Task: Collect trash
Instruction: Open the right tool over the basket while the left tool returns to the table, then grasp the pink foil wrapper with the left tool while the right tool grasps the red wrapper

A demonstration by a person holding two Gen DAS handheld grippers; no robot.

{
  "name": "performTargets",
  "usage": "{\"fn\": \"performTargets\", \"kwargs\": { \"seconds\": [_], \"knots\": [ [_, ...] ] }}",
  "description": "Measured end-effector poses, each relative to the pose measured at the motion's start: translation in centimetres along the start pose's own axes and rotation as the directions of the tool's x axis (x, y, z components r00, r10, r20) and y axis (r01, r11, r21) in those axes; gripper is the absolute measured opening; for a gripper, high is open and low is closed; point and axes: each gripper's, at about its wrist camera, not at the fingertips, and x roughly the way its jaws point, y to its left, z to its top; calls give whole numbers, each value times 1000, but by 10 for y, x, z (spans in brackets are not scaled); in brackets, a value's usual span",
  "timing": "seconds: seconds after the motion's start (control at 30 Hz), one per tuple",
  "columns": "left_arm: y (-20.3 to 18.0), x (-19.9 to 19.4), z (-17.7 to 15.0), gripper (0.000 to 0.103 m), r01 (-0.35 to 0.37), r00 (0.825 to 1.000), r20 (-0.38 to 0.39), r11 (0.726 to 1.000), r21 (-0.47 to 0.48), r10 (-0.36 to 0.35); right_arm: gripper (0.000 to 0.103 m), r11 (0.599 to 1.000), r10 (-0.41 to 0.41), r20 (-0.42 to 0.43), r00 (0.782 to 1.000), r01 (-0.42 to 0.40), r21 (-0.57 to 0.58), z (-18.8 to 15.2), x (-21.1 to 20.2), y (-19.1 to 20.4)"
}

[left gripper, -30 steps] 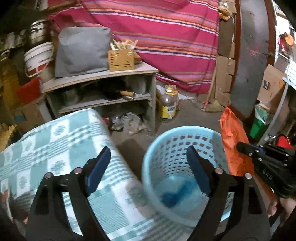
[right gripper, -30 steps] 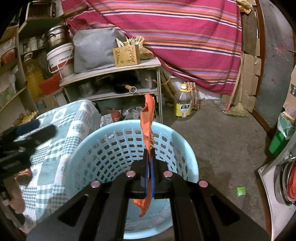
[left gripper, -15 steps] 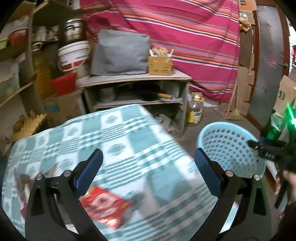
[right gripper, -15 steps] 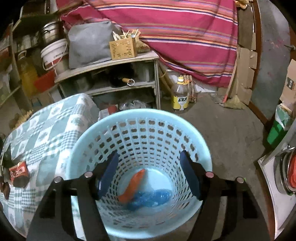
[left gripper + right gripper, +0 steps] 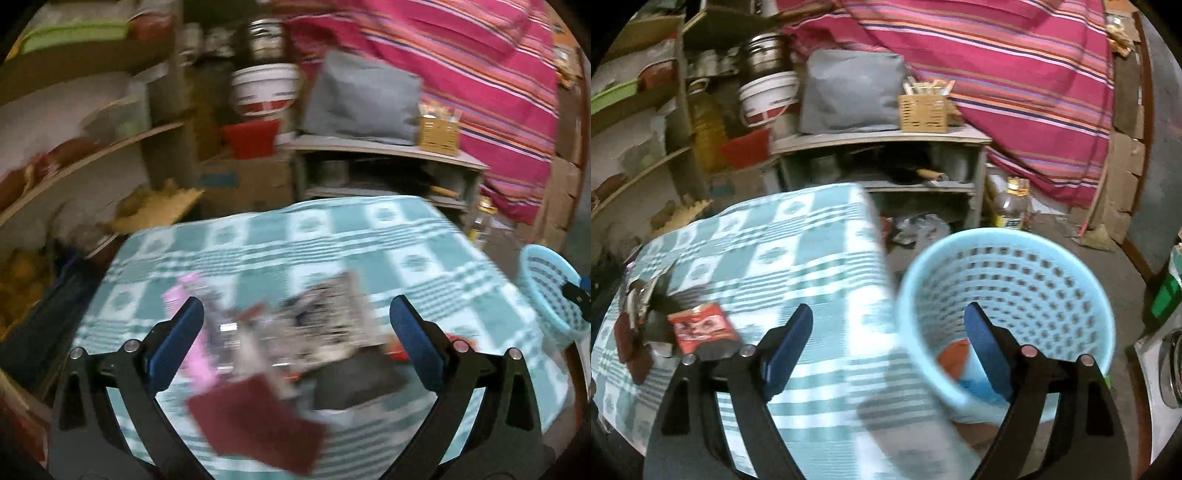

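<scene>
The table with the green-and-white checked cloth (image 5: 369, 236) now fills my left view, where a second ago the round pale-blue plastic basket (image 5: 546, 295) did; my left gripper (image 5: 295, 325) hangs wide open and empty over the heap of crumpled wrappers (image 5: 280, 332), so I judge the next pick begins here. In my right view the orange wrapper (image 5: 955, 360) has dropped into the basket; my right gripper (image 5: 888, 338) is opening, nothing between its jaws.
</scene>
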Motion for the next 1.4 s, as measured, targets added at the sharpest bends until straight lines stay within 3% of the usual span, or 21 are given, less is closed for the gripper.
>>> {"fn": "performTargets", "kwargs": {
  "seconds": [0.17, 0.27, 0.47, 0.57, 0.77, 0.93, 1.27, 1.3, 1.33, 1.4],
  "knots": [
    [53, 14, -10, 97, -57, 998, -37, 997, -52, 55, 83, 998, 42, -28, 999, -43, -48, -9, 6, 43],
    [74, 32, -18, 97, -43, 994, -106, 996, -81, 34, 83, 996, 51, -46, 998, -54, -64, -11, 11, 58],
    [70, 52, -24, 97, -17, 988, -153, 994, -107, 0, 83, 995, 50, -73, 996, -56, -82, -15, 17, 71],
    [65, 70, -18, 97, -68, 979, -198, 992, -107, 46, 83, 995, 39, -76, 996, -46, -90, -15, 17, 72],
    [70, 93, -5, 97, -100, 961, -272, 983, -155, 55, 83, 996, 25, -83, 996, -33, -88, -14, 20, 70],
    [68, 100, -2, 69, -73, 955, -297, 983, -168, 20, 83, 995, 26, -83, 996, -34, -89, -14, 21, 70],
    [85, 87, 4, 24, -17, 956, -289, 977, -213, -46, 83, 996, 39, -73, 997, -45, -77, -13, 19, 71],
    [87, 84, 6, 12, -6, 958, -283, 977, -212, -55, 83, 996, 40, -73, 997, -45, -78, -14, 19, 72],
    [88, 81, 7, 7, 3, 958, -279, 978, -211, -63, 83, 996, 42, -73, 996, -47, -79, -14, 19, 73],
    [93, 73, 8, 6, 16, 961, -268, 978, -206, -72, 83, 995, 46, -73, 996, -52, -81, -15, 19, 77]
  ]
}}
